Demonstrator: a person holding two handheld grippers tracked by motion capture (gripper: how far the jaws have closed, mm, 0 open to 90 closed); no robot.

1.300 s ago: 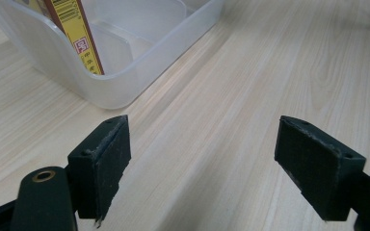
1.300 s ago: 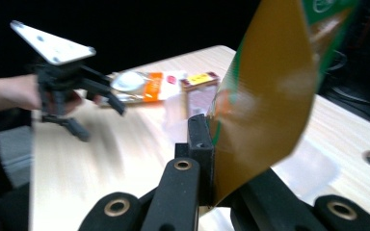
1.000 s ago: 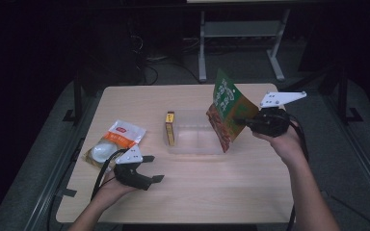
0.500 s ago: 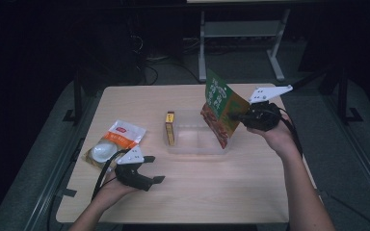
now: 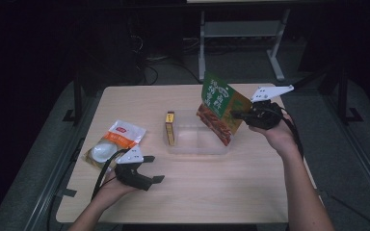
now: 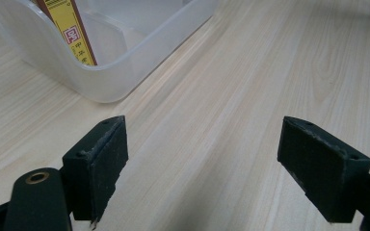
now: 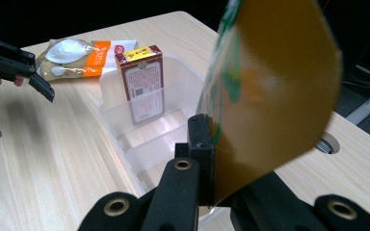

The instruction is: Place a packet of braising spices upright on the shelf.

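Item: snack pouch (image 5: 220, 107) – light, thin, floppy foil, likely slippery | Place: hanging tilted over clear bin (image 5: 197, 148), 3 o'clock end | Grip: right gripper (image 5: 238, 115) pinching pouch edge – best near a seam | left gripper (image 5: 150, 169) resting wide, empty.

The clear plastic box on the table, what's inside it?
A small upright carton stands at one end of the clear box. The other sections look empty, though the snack pouch held by the right gripper hides part of them.
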